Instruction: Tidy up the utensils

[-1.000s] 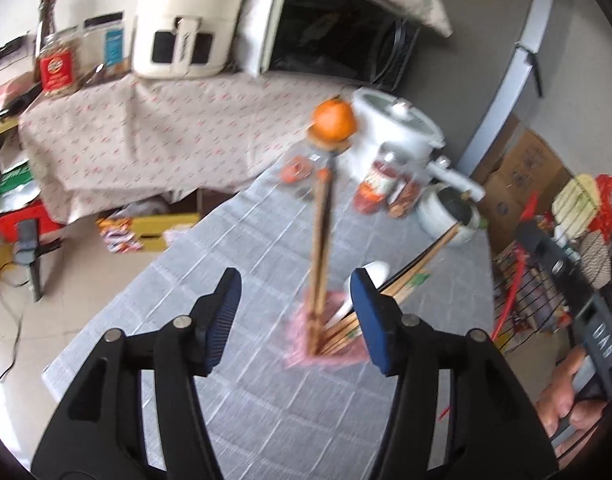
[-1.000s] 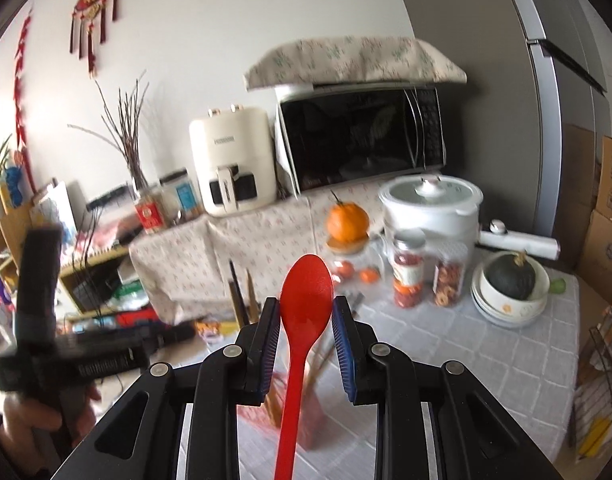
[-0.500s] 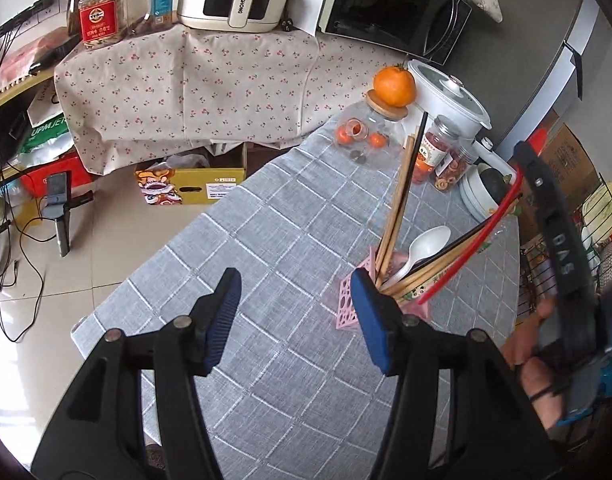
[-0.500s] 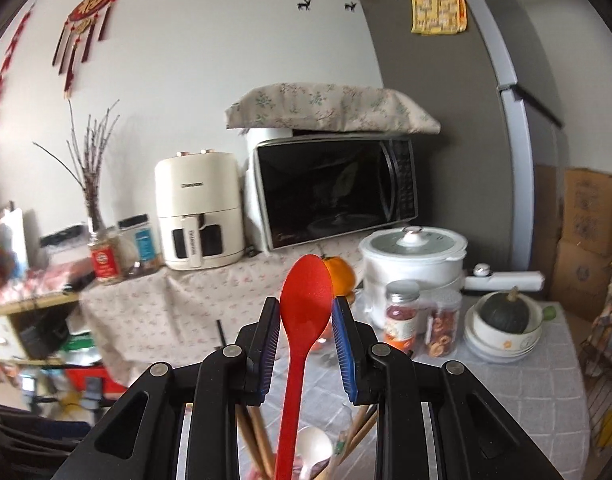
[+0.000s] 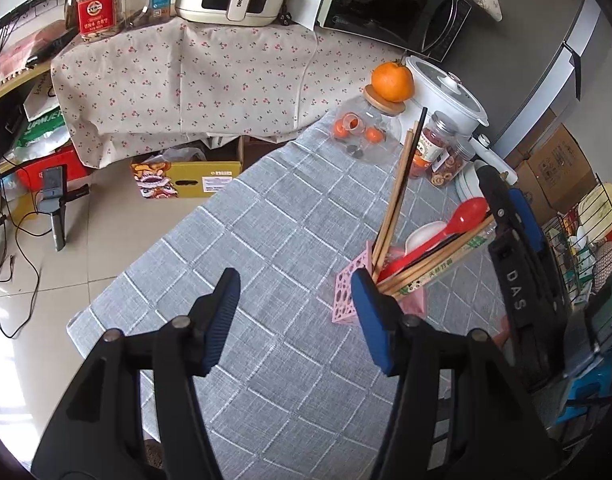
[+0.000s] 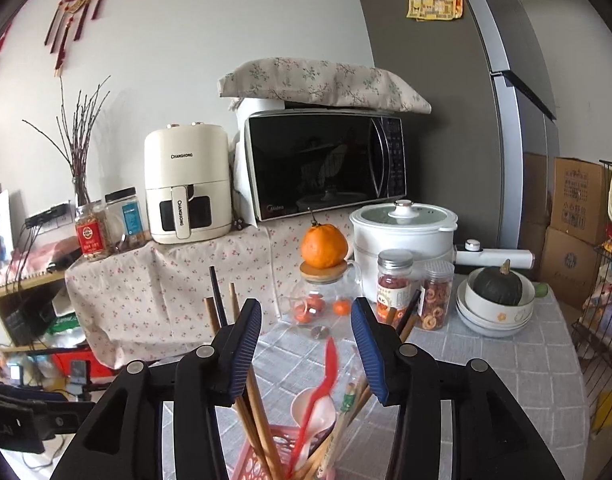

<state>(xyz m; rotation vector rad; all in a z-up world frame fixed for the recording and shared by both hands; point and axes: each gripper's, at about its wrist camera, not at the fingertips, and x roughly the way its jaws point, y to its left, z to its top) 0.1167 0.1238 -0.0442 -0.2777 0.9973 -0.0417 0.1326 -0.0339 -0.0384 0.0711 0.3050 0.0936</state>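
Note:
A pink perforated utensil holder (image 5: 346, 296) stands on the grey checked tablecloth (image 5: 265, 240), holding several wooden chopsticks (image 5: 402, 184), a white spoon (image 5: 424, 234) and a red spoon (image 5: 462, 216). My left gripper (image 5: 293, 320) hangs open over bare cloth, its right pad just in front of the holder. My right gripper (image 6: 306, 340) hovers above the holder (image 6: 261, 460), jaws opening. The red spoon (image 6: 324, 376) leans free between them, touching neither pad, its handle down in the holder.
Behind the holder stand a glass jar (image 5: 366, 136) with an orange (image 5: 392, 80) on its lid, two snack jars (image 5: 430, 148), a white pot (image 5: 446, 92) and stacked bowls with a pumpkin (image 6: 498, 296). A wire rack (image 5: 586, 240) flanks the table's right side.
My right gripper came down over the holder and spread its jaws; the red spoon slipped from its grip into the holder. My left gripper shifted left off the holder.

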